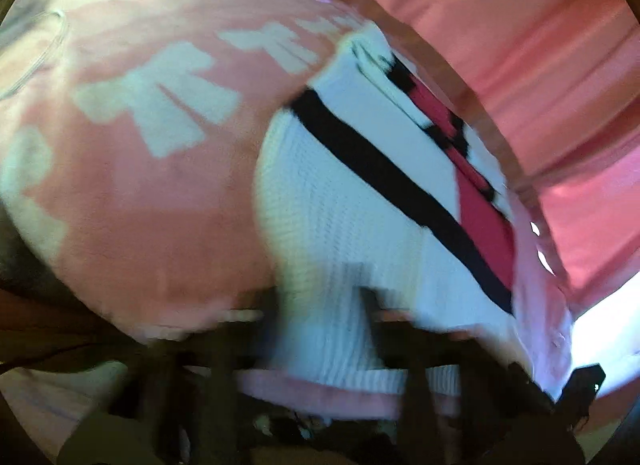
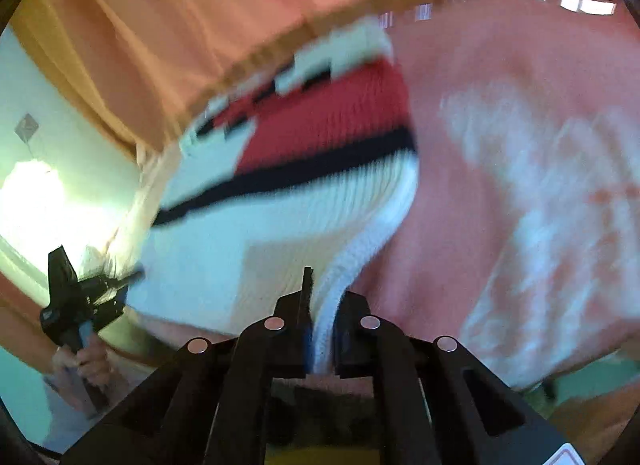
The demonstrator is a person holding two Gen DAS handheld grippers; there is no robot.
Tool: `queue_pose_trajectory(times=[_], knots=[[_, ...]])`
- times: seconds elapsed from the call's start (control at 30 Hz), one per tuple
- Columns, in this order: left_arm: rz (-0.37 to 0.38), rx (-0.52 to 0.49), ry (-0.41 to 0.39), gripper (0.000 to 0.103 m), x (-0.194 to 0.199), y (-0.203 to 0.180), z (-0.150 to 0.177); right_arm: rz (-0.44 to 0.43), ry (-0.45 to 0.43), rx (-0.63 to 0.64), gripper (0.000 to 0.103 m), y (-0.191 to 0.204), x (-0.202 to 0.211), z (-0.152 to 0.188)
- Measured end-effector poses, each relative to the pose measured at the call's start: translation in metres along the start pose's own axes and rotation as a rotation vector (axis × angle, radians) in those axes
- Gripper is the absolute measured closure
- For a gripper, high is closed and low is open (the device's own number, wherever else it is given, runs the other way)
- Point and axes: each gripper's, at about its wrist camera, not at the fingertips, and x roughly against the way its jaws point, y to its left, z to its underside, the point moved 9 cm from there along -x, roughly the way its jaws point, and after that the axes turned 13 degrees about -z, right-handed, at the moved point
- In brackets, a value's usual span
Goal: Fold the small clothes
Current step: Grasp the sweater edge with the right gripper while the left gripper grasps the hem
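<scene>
A white knitted garment [image 1: 340, 193] with a black stripe and a red patch lies on a pink blanket [image 1: 160, 205] printed with white shapes. My left gripper [image 1: 324, 297], badly blurred, is shut on the garment's near white edge, and knit fills the gap between its fingers. In the right wrist view the same garment [image 2: 240, 249] spreads to the left over the blanket [image 2: 460, 225]. My right gripper [image 2: 324, 305] is shut on its thick white ribbed hem. The left gripper [image 2: 80, 297] shows at the garment's left corner, held by a hand [image 2: 84, 361].
A wooden rail [image 1: 440, 77] runs along the far side of the blanket, with pink draped fabric [image 1: 520, 45] beyond it. A pale wall [image 2: 80, 125] and a bright glare [image 2: 32, 205] lie to the left in the right wrist view.
</scene>
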Motion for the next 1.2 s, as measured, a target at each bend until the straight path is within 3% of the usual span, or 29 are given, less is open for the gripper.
queue_pose_trajectory(times=[0.03, 0.1, 0.17, 0.2, 0.23, 0.27, 0.33, 0.47, 0.5, 0.53, 0.57, 0.6, 0.63, 0.73, 0.9, 1.2], knots=[[0.042, 0.027, -0.023, 0.090, 0.011, -0.001, -0.001, 0.019, -0.029, 0.018, 0.097, 0.002, 0.011, -0.006], [0.031, 0.043, -0.051, 0.084, 0.022, 0.003, 0.000, 0.051, -0.034, 0.025, 0.097, -0.001, 0.017, -0.009], [-0.035, 0.061, -0.058, 0.068, 0.022, 0.012, 0.007, 0.089, 0.016, 0.030, 0.096, -0.010, 0.011, -0.001], [-0.057, 0.062, -0.044, 0.054, 0.017, 0.014, 0.010, 0.088, 0.041, 0.014, 0.096, -0.014, 0.006, 0.004], [-0.079, 0.069, -0.016, 0.048, 0.009, 0.014, 0.013, 0.080, 0.080, -0.019, 0.095, -0.018, -0.004, 0.011], [-0.086, 0.069, -0.007, 0.046, 0.006, 0.014, 0.012, 0.079, 0.097, -0.038, 0.093, -0.020, -0.009, 0.016], [-0.078, 0.063, -0.019, 0.025, 0.005, 0.010, 0.009, 0.076, 0.105, -0.046, 0.089, -0.022, -0.014, 0.019], [-0.082, 0.033, -0.036, 0.008, -0.003, -0.003, 0.004, 0.039, 0.102, -0.065, 0.077, -0.021, -0.016, 0.018], [-0.083, 0.005, -0.044, 0.009, -0.007, -0.010, 0.003, 0.032, 0.096, -0.067, 0.077, -0.020, -0.018, 0.017], [-0.078, -0.012, -0.050, 0.016, -0.008, -0.014, 0.003, 0.030, 0.092, -0.067, 0.077, -0.021, -0.020, 0.015], [-0.060, -0.033, -0.051, 0.031, -0.010, -0.020, 0.003, 0.027, 0.087, -0.072, 0.083, -0.021, -0.020, 0.014], [-0.021, -0.055, -0.026, 0.078, -0.014, -0.027, 0.005, 0.025, 0.086, -0.076, 0.096, -0.022, -0.022, 0.013], [0.015, -0.070, 0.036, 0.089, -0.022, -0.034, 0.010, 0.014, 0.084, -0.086, 0.096, -0.021, -0.024, 0.009], [0.013, -0.070, 0.003, 0.092, -0.004, -0.036, 0.006, -0.022, 0.014, -0.082, 0.097, -0.011, 0.001, -0.008], [0.061, -0.114, -0.058, 0.092, 0.078, -0.043, 0.006, -0.025, -0.048, 0.011, 0.097, 0.019, 0.059, -0.026], [0.116, -0.245, -0.015, 0.093, 0.178, -0.045, 0.098, 0.030, 0.050, 0.091, 0.097, 0.039, 0.148, 0.048]])
